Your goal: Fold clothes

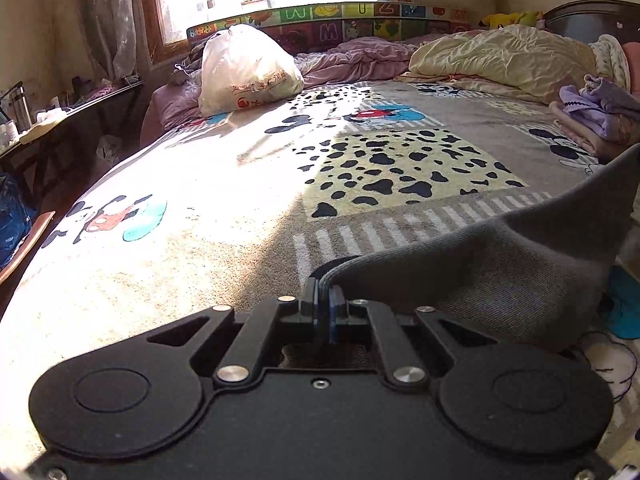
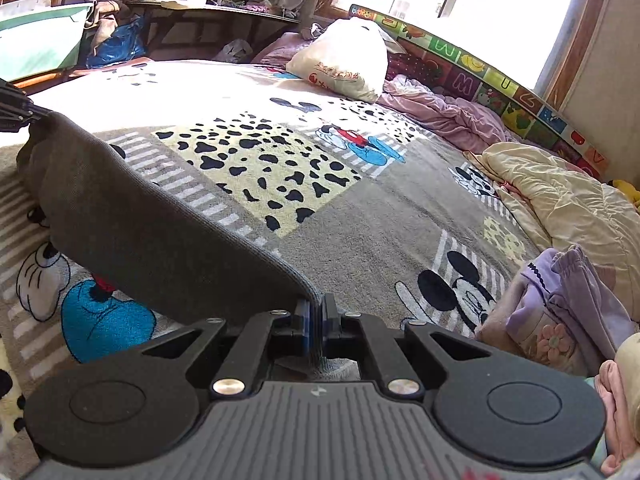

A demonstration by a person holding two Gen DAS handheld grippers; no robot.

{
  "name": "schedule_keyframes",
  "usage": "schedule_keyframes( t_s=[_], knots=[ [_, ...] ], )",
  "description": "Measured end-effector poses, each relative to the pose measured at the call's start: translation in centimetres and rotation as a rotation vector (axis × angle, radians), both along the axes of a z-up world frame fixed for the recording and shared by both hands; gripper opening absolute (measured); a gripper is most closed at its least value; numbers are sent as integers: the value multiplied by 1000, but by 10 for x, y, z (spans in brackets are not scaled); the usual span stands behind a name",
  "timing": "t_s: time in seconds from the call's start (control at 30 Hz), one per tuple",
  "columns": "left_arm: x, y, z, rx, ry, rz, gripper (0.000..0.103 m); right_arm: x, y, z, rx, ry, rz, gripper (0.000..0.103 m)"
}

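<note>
A dark grey garment (image 1: 500, 264) hangs stretched between my two grippers above the bed. My left gripper (image 1: 324, 300) is shut on one edge of it; the cloth runs off to the right. My right gripper (image 2: 316, 316) is shut on the other end; the same grey garment (image 2: 160, 232) runs up to the left, where the left gripper (image 2: 24, 114) shows at the frame's edge. The lower part of the garment droops toward the cartoon-print blanket (image 2: 360, 220).
A pile of lilac and pink clothes (image 2: 568, 304) lies to the right. A white plastic bag (image 1: 248, 72) sits at the far side, a cream quilt (image 1: 500, 56) and pink bedding (image 2: 440, 112) by the window. A cluttered dark table (image 2: 208, 12) stands left.
</note>
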State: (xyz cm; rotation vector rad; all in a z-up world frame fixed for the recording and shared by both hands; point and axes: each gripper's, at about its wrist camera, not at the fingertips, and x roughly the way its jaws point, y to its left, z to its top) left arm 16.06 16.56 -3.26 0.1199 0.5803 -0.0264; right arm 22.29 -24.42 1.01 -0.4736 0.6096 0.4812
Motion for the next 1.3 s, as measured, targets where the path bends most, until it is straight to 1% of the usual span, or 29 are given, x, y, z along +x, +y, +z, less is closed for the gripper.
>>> schedule_keyframes(
  t_s=[0.1,0.2,0.27,0.33,0.47,0.6,0.63,0.67,0.7,0.73,0.77,0.8,0.83,0.9,0.93,1.0,1.07,1.13,1.17,1.2,1.23,1.27,1.3],
  knots=[
    [0,7,-9,-46,6,18,4,12,11,-13,-16,0,-22,6],
    [6,19,-10,-94,-6,35,4,28,13,-23,5,3,-68,6],
    [10,23,-9,-111,-17,49,4,39,11,-28,31,16,-103,6],
    [17,25,-10,-116,-28,65,4,46,11,-30,32,28,-120,6],
    [30,21,-19,-96,-10,70,4,60,10,-34,32,88,-143,6],
    [31,26,-20,-114,6,58,4,79,11,-41,25,180,-149,6],
    [32,26,-20,-105,10,56,6,83,12,-42,24,205,-150,6],
    [32,25,-20,-94,8,65,11,87,12,-43,27,228,-159,6],
    [32,25,-20,-86,3,79,15,93,11,-45,40,260,-181,7],
    [32,25,-21,-78,-2,94,24,98,10,-48,54,277,-209,11],
    [33,25,-21,-70,-6,108,32,99,8,-49,75,268,-236,25],
    [32,27,-20,-69,-11,121,36,100,6,-50,98,255,-262,29],
    [30,31,-17,-92,-17,136,42,98,1,-49,141,245,-288,30],
    [25,45,-11,-162,-30,172,42,90,-9,-47,227,223,-342,36],
    [22,51,-8,-207,-32,184,42,85,-17,-47,263,211,-380,41],
    [17,64,-4,-310,-30,201,42,76,-35,-48,352,202,-460,43],
    [13,70,-4,-385,-16,207,42,67,-58,-52,508,223,-548,43],
    [9,72,-4,-435,2,207,42,59,-81,-63,702,271,-622,43],
    [7,71,-5,-450,10,211,42,56,-86,-69,754,284,-643,43],
    [3,68,-5,-450,-3,218,41,53,-89,-75,796,294,-661,43],
    [-2,65,-4,-443,-29,228,40,51,-89,-79,800,292,-669,43],
    [-7,60,-1,-428,-59,222,40,49,-85,-81,772,277,-679,43],
    [-12,51,3,-412,-83,161,40,45,-76,-79,729,248,-664,45]
  ],
)
